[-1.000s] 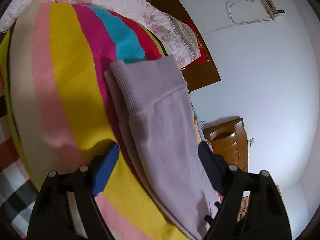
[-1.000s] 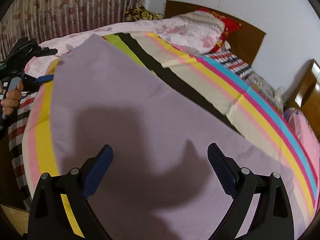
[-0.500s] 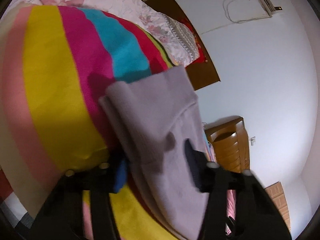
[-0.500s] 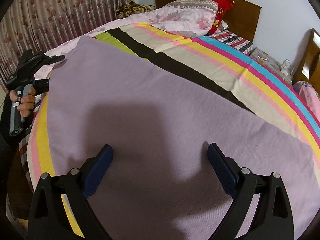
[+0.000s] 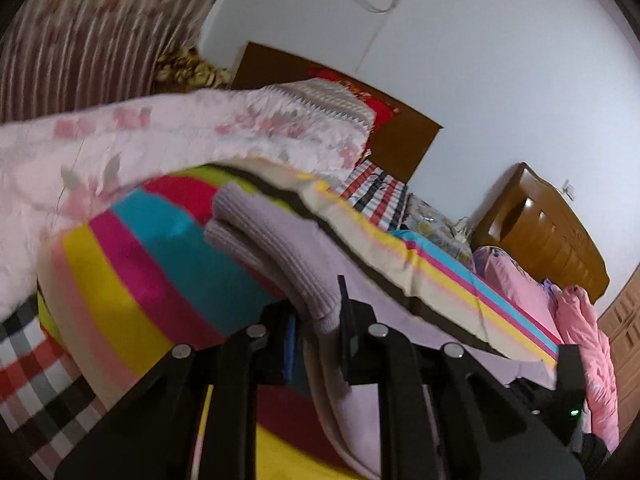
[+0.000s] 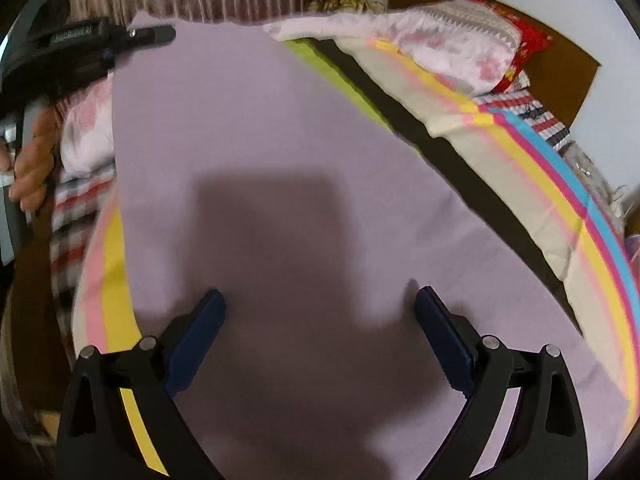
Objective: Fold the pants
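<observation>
Lilac pants (image 6: 260,140) lie spread over the striped blanket (image 6: 540,168) on the bed. In the left wrist view their ribbed cuffs (image 5: 280,248) rise off the blanket (image 5: 140,272). My left gripper (image 5: 316,320) is closing, its pads pressing the cuff fabric between them. The right wrist view shows that same left gripper (image 6: 120,40) at the pants' far left corner, held by a hand (image 6: 32,168). My right gripper (image 6: 320,320) hovers open over the middle of the pants, nothing between its fingers (image 6: 196,332).
A pink floral quilt (image 5: 160,140) and pillows (image 6: 472,40) are piled by the brown headboard (image 5: 400,140). A wooden cabinet (image 5: 552,232) and pink clothing (image 5: 592,340) stand at the right. A striped curtain (image 5: 80,40) hangs behind the bed.
My left gripper has gone from wide open around the cuff to clamped on it, then rolled and lifted it. My right gripper shifted across the pants and stayed open.
</observation>
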Demonstrator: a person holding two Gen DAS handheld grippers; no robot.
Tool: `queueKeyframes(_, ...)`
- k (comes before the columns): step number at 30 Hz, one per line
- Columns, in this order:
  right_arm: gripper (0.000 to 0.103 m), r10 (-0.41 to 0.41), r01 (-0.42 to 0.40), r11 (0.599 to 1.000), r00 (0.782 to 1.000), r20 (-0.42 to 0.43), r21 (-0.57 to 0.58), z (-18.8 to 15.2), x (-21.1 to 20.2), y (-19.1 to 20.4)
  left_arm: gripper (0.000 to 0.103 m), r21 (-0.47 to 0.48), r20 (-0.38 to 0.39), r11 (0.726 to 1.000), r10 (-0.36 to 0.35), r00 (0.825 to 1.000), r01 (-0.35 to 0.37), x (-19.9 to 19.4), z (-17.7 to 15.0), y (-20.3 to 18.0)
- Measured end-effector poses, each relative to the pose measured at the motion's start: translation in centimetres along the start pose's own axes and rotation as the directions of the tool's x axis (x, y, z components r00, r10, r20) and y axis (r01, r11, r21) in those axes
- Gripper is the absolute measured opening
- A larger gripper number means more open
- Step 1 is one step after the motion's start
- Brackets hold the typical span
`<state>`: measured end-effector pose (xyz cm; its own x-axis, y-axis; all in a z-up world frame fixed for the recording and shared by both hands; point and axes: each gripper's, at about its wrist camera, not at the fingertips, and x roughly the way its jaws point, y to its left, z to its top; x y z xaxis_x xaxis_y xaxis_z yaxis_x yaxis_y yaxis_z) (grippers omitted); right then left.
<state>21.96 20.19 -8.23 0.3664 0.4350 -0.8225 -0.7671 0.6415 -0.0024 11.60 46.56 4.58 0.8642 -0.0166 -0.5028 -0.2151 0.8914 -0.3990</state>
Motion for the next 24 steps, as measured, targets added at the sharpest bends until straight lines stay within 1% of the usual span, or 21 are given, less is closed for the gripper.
queueKeyframes(2,0.097,0.008,-0.009,1.000,1.000,0.010,0.012,-0.2,0.0,-0.4,0.016,0.032,0.024,0.999,-0.013,1.000,0.012,-0.2,0.8,-2.1)
queueKeyframes(3,0.097,-0.001,0.000,1.000,1.000,0.010,0.009,-0.3,-0.2,-0.3,0.016,0.053,0.039,0.998,-0.025,0.999,0.023,-0.4,1.3,-3.4)
queueKeyframes(6,0.097,-0.004,0.004,1.000,1.000,-0.001,0.020,-0.8,-0.7,-0.4,0.016,0.153,0.086,0.987,-0.068,0.994,0.054,-2.4,1.3,-8.0)
queueKeyframes(7,0.097,0.005,-0.004,1.000,1.000,-0.001,0.027,-1.2,-1.0,-0.6,0.016,0.211,0.101,0.975,-0.089,0.991,0.066,-3.3,1.3,-10.4)
queueKeyframes(9,0.096,-0.017,0.016,0.998,0.999,0.030,0.060,-2.0,-2.6,-1.2,0.016,0.314,0.117,0.947,-0.112,0.987,0.070,-4.7,0.6,-14.6)
queueKeyframes(10,0.096,-0.017,0.006,0.994,0.995,0.095,0.113,-2.8,-4.5,-2.1,0.016,0.390,0.118,0.917,-0.138,0.983,0.082,-5.6,-0.3,-17.5)
queueKeyframes(11,0.096,0.000,-0.036,0.979,0.984,0.178,0.198,-4.2,-7.1,-3.6,0.016,0.462,0.111,0.882,-0.162,0.980,0.093,-6.1,-1.4,-20.0)
queueKeyframes(12,0.097,-0.026,-0.045,0.959,0.969,0.244,0.279,-5.7,-9.2,-5.0,0.016,0.520,0.103,0.849,-0.175,0.979,0.098,-6.4,-2.5,-21.9)
queueKeyframes(13,0.097,-0.074,-0.032,0.938,0.954,0.289,0.346,-7.3,-11.1,-6.4,0.016,0.611,0.084,0.785,-0.191,0.978,0.101,-6.8,-4.6,-24.7)
queueKeyframes(14,0.097,-0.132,-0.015,0.910,0.937,0.323,0.414,-9.3,-13.1,-8.0,0.016,0.684,0.050,0.720,-0.209,0.977,0.120,-6.8,-7.1,-27.1)
queueKeyframes(15,0.098,-0.172,-0.005,0.886,0.926,0.337,0.464,-10.8,-14.6,-9.4,0.016,0.743,-0.007,0.650,-0.227,0.974,0.157,-6.6,-10.1,-29.3)
queueKeyframes(16,0.098,-0.216,0.007,0.855,0.913,0.345,0.518,-12.6,-16.2,-10.9,0.017,0.779,-0.054,0.599,-0.229,0.972,0.185,-6.2,-12.3,-30.7)
queueKeyframes(17,0.098,-0.260,0.018,0.824,0.900,0.349,0.567,-14.3,-17.8,-12.4,0.017,0.824,-0.117,0.524,-0.212,0.970,0.215,-5.1,-15.7,-32.3)
queueKeyframes(18,0.098,-0.328,0.042,0.773,0.880,0.342,0.633,-16.8,-20.0,-14.4,0.019,0.847,-0.157,0.478,-0.189,0.969,0.231,-4.1,-18.1,-33.2)
queueKeyframes(19,0.098,-0.369,0.056,0.738,0.868,0.332,0.673,-18.3,-21.3,-15.6,0.020,0.868,-0.219,0.424,-0.144,0.965,0.260,-2.4,-21.4,-34.1)
queueKeyframes(20,0.098,-0.404,0.064,0.698,0.858,0.318,0.714,-20.0,-22.7,-16.8,0.021,0.878,-0.283,0.375,-0.094,0.955,0.297,-0.8,-24.3,-34.6)
queueKeyframes(21,0.098,-0.416,0.061,0.675,0.855,0.310,0.735,-21.1,-23.5,-17.5,0.024,0.898,-0.292,0.333,-0.039,0.956,0.288,0.4,-26.6,-34.6)
queueKeyframes(22,0.098,-0.420,0.051,0.656,0.854,0.308,0.753,-22.2,-24.3,-18.2,0.028,0.924,-0.219,0.307,-0.067,0.973,0.229,-0.3,-27.5,-34.6)
queueKeyframes(23,0.098,-0.419,0.036,0.641,0.854,0.310,0.767,-23.4,-25.1,-18.6,0.031,0.924,-0.221,0.306,-0.068,0.973,0.231,-0.7,-27.4,-34.6)
queueKeyframes(24,0.098,-0.412,0.027,0.639,0.856,0.313,0.768,-24.0,-25.5,-18.7,0.040,0.895,-0.267,0.348,-0.081,0.960,0.278,-1.3,-26.5,-34.4)
